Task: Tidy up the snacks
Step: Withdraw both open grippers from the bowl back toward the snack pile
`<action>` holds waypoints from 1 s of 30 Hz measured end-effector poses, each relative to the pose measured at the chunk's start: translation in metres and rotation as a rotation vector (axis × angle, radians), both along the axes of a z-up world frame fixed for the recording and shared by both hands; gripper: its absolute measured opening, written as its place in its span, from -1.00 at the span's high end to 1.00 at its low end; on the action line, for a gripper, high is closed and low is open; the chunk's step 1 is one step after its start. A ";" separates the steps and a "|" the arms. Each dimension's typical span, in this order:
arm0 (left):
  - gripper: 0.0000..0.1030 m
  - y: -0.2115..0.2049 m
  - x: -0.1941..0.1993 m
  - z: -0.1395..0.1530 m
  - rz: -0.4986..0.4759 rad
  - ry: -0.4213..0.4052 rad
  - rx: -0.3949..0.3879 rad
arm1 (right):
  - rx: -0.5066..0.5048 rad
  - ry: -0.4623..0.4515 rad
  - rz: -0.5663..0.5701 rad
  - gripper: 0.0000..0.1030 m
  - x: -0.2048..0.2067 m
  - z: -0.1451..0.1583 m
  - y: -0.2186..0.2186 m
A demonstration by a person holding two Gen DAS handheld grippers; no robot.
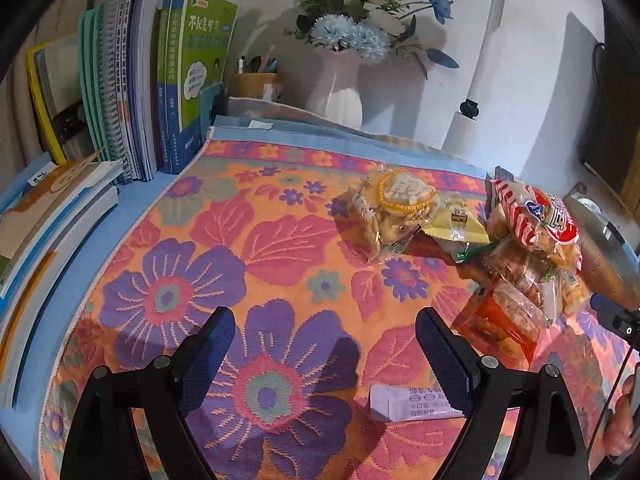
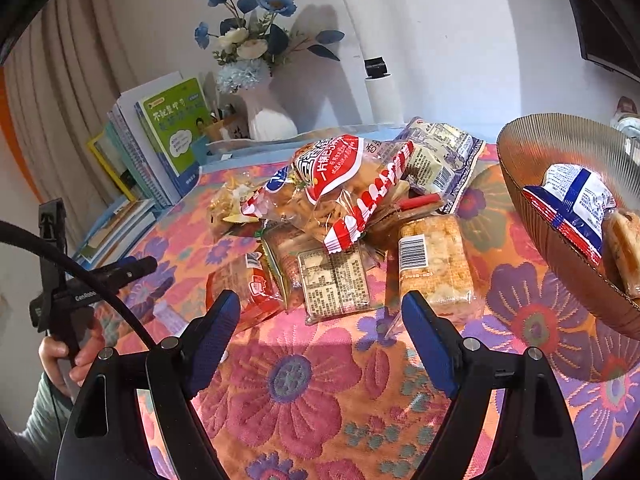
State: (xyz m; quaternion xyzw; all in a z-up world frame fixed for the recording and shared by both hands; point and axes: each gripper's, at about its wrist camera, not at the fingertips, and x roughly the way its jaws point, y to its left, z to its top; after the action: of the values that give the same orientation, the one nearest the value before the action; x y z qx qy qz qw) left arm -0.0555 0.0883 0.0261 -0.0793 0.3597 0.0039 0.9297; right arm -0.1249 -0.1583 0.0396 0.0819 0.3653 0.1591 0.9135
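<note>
A heap of snack packets lies on the flowered cloth (image 2: 304, 384). On top is a big red-and-white striped bag (image 2: 340, 188), also in the left wrist view (image 1: 536, 216). In front lie a clear packet with a printed label (image 2: 336, 284), a rice-cake packet with a barcode (image 2: 436, 264) and a red packet (image 2: 248, 296). A brown ribbed bowl (image 2: 560, 144) at the right holds a blue-and-white packet (image 2: 576, 204). My right gripper (image 2: 320, 328) is open and empty just before the heap. My left gripper (image 1: 324, 344) is open and empty over the cloth, left of the heap.
Books (image 1: 160, 92) stand and lie at the back left. A white vase of blue flowers (image 1: 340, 92) and a pen holder (image 1: 256, 84) stand at the back. A small white sachet (image 1: 408, 404) lies by my left gripper's right finger. A round cookie bag (image 1: 396, 208) lies left of the heap.
</note>
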 end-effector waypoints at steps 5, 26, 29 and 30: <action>-0.75 0.002 -0.001 -0.001 0.002 0.003 -0.006 | 0.012 0.001 0.004 -0.61 -0.001 0.000 -0.003; -0.75 -0.005 0.001 -0.001 -0.018 0.008 0.021 | 0.004 0.005 0.031 -0.62 -0.001 -0.001 0.003; -0.75 -0.006 0.001 -0.002 -0.021 0.014 0.024 | -0.001 0.006 0.034 -0.62 -0.001 -0.001 0.003; -0.75 -0.007 0.001 -0.002 -0.019 0.016 0.025 | -0.003 0.007 0.034 -0.62 -0.001 -0.001 0.003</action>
State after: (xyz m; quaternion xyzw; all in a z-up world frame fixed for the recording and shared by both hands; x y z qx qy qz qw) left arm -0.0544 0.0812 0.0237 -0.0642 0.3679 0.0000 0.9277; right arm -0.1263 -0.1550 0.0382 0.0746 0.3701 0.1738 0.9095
